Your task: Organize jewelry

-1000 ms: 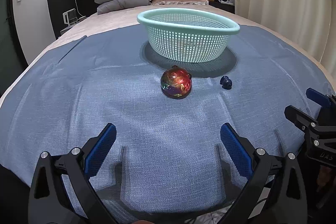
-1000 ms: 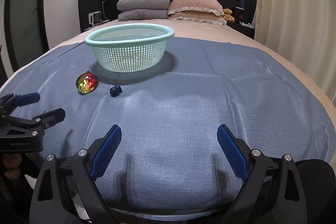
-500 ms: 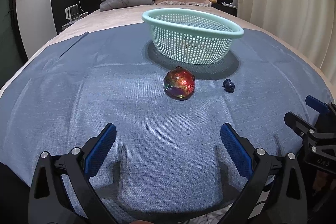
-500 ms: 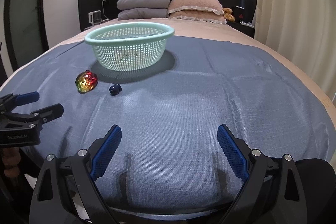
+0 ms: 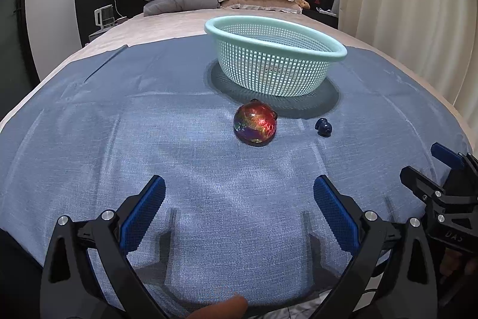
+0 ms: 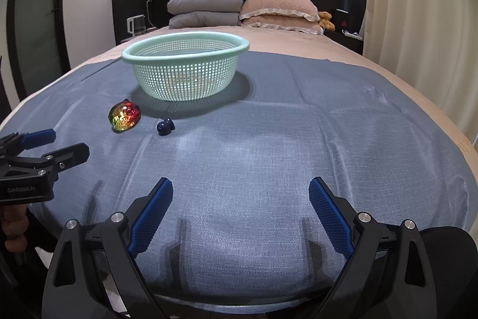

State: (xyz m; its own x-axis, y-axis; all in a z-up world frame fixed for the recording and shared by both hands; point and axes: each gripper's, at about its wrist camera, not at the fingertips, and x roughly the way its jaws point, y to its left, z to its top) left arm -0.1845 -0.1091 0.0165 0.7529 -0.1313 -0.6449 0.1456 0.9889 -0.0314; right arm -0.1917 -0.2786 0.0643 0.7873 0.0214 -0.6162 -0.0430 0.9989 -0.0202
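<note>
Both claws gape empty over the blue cloth (image 5: 119, 139): left gripper (image 5: 239, 193), right gripper (image 6: 240, 193). Iridescent bauble (image 5: 254, 125) and small dark bead (image 5: 323, 127), too small to identify, lie before the basket (image 5: 274, 62); its inside stays hidden.

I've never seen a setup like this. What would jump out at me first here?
Probably the shiny red, rainbow-tinted ornament lying on the blue cloth, just in front of the mint-green mesh basket. A tiny dark blue piece lies to its right, and two open blue-padded grippers, left and right, hover near the cloth's front edge.
</note>
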